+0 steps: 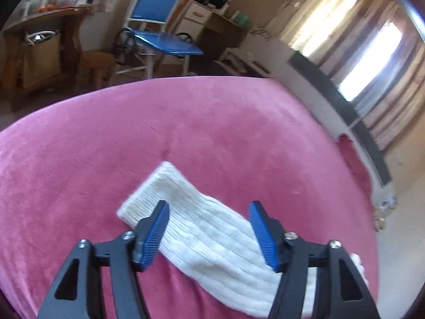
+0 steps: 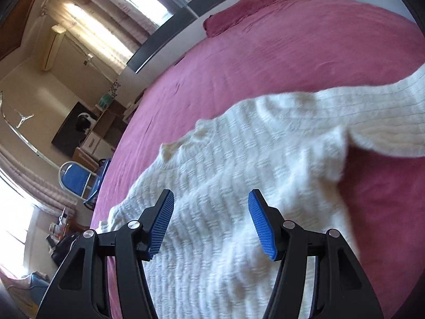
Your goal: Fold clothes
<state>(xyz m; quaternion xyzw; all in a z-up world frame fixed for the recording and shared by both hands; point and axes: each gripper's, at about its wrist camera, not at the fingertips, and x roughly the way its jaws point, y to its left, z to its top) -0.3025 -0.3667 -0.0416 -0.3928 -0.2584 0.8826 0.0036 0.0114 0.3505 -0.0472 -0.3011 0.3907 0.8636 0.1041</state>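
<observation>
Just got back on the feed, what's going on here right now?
A white knit sweater lies spread on a bed with a pink blanket. The left gripper hovers over one sleeve, jaws open. The right gripper hovers over the body of the sweater, jaws open too. Neither holds anything, and no fold shows.

Both wrist views close above sweater (image 2: 225, 159)

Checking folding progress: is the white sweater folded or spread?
Spread: the white sweater lies flat on the pink bed, sleeve stretched out.
</observation>
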